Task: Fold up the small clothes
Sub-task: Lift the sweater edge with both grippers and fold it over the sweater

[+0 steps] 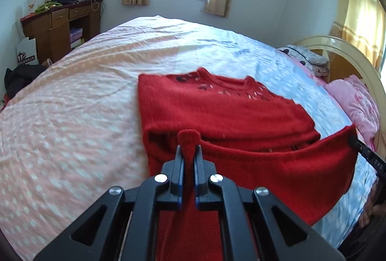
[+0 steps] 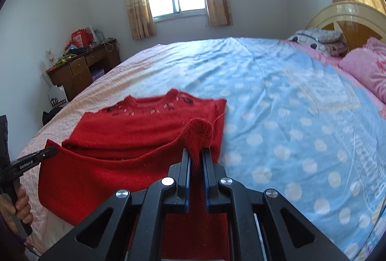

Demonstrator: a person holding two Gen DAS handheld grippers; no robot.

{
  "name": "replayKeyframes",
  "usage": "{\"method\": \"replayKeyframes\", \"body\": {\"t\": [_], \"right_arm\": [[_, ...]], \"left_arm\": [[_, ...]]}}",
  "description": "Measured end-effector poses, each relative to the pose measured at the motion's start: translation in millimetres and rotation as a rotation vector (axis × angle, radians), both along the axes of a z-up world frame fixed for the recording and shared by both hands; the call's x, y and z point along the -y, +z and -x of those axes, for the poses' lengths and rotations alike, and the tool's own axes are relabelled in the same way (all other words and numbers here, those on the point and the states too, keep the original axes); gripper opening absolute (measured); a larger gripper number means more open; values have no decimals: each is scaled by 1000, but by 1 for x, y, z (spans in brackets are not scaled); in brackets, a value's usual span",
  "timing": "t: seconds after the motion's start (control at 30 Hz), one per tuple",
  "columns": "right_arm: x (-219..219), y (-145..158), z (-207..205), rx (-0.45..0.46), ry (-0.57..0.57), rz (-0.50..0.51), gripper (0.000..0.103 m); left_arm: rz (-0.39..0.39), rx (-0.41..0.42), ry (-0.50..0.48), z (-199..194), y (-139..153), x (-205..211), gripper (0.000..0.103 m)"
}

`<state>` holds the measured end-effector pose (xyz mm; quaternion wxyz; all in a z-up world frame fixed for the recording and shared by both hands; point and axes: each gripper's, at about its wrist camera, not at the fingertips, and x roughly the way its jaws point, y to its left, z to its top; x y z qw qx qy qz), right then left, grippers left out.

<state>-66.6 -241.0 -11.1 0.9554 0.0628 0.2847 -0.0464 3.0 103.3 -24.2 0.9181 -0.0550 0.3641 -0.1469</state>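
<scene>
Both grippers are clamped on the hem of the red sweater (image 1: 217,111): the left gripper (image 1: 189,152) pinches the near left corner, the right gripper (image 2: 197,155) the near right one, with the bottom edge slung between them, raised off the bed (image 1: 72,92). The rest of the sweater lies flat ahead, neckline (image 2: 154,106) at the far end, so the long axis runs straight away from both hands, each about equally near. Judging by that, the fold goes forward, hem toward collar; no containers in play.
</scene>
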Motion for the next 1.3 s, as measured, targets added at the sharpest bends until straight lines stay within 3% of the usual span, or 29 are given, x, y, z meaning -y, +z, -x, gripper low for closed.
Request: {"method": "replayKeyframes", "body": {"t": [0.17, 0.4, 0.7, 0.9, 1.13, 1.3], "right_arm": [[0, 12, -25, 9, 4, 40, 8], [8, 22, -76, 6, -6, 82, 8], [16, 27, -170, -15, -61, 117, 7], [26, 5, -221, -54, -122, 132, 7], [30, -37, -249, -108, -127, 168, 6], [40, -50, -260, -140, -117, 104, 6]], "left_arm": [[17, -35, 38, -31, 7, -3, 7], [10, -8, 64, -64, 23, -3, 7], [-22, -4, 110, -132, 33, 8, 7], [-2, -29, 151, -178, 25, 14, 7], [-88, -86, 193, -208, -15, 34, 7], [-65, -152, 214, -216, -32, 28, 8]]}}
